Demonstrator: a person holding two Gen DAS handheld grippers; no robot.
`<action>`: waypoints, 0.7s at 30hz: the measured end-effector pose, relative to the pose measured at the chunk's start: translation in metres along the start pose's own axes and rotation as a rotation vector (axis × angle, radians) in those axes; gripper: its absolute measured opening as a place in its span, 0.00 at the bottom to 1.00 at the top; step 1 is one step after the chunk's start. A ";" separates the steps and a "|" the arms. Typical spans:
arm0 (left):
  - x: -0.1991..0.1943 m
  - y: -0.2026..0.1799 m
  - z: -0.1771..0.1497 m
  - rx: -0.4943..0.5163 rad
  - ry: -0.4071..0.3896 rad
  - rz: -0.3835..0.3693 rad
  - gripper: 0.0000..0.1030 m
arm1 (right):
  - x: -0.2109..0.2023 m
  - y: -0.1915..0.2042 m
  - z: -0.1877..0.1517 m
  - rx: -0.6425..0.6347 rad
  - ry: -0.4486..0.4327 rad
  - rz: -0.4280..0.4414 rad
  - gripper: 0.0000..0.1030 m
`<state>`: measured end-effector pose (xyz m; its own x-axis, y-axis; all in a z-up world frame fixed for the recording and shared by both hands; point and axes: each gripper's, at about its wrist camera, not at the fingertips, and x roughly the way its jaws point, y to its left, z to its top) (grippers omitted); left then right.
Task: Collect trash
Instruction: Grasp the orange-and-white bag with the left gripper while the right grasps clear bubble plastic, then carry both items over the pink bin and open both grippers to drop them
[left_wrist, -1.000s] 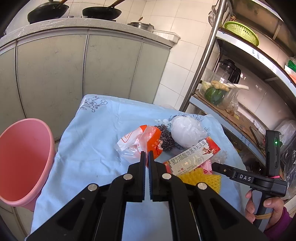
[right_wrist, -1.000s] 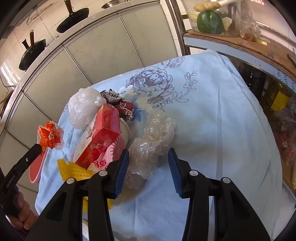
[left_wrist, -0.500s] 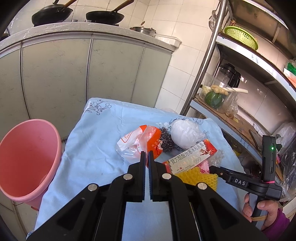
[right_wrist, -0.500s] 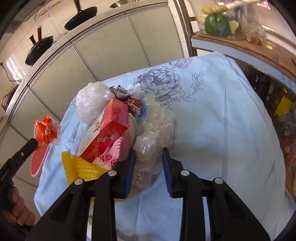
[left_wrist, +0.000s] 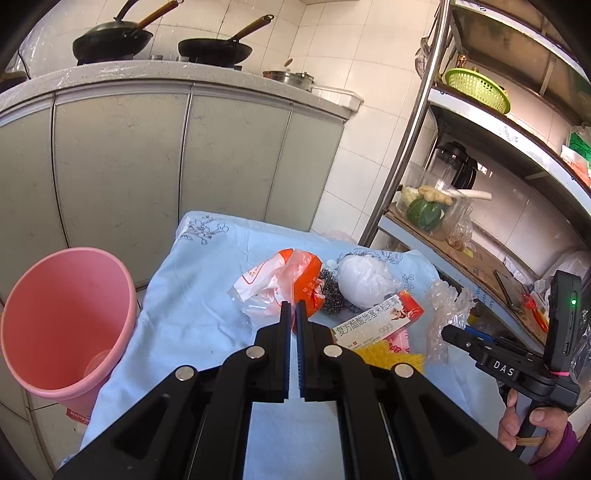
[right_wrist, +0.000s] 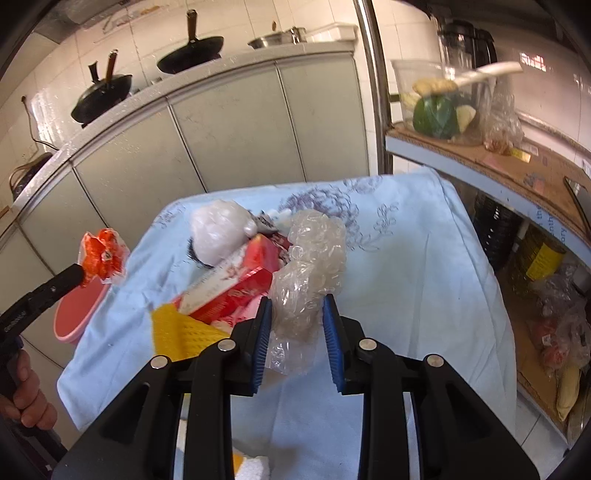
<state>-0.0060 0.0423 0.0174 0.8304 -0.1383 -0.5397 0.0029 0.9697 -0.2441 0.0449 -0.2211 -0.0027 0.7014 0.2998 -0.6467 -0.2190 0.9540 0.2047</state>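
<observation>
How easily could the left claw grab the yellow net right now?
Probably not yet. The left claw is shut on the orange wrapper, so it is full. The yellow net lies mostly uncovered.

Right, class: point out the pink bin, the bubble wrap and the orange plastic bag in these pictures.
pink bin (left_wrist: 122, 295), left wrist view, on its right-hand rim.
bubble wrap (right_wrist: 314, 254), right wrist view, on its upper bulge.
orange plastic bag (right_wrist: 101, 254), right wrist view, on its crumpled middle.

My left wrist cam looks down-forward over the blue-clothed table (left_wrist: 192, 295) from its left, right cam from its right; both share the central trash pile (right_wrist: 236, 273).
</observation>
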 end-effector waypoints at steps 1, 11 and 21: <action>-0.003 -0.001 0.000 0.005 -0.010 0.004 0.02 | -0.004 0.004 0.001 -0.017 -0.016 0.005 0.28; -0.033 0.012 0.002 -0.004 -0.086 0.042 0.02 | -0.018 0.052 0.012 -0.129 -0.079 0.084 0.28; -0.062 0.043 -0.001 -0.045 -0.149 0.123 0.02 | -0.013 0.116 0.017 -0.249 -0.095 0.200 0.28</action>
<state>-0.0580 0.0921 0.0398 0.8965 0.0155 -0.4428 -0.1261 0.9670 -0.2215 0.0217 -0.1143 0.0419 0.6855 0.4909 -0.5376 -0.5094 0.8510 0.1275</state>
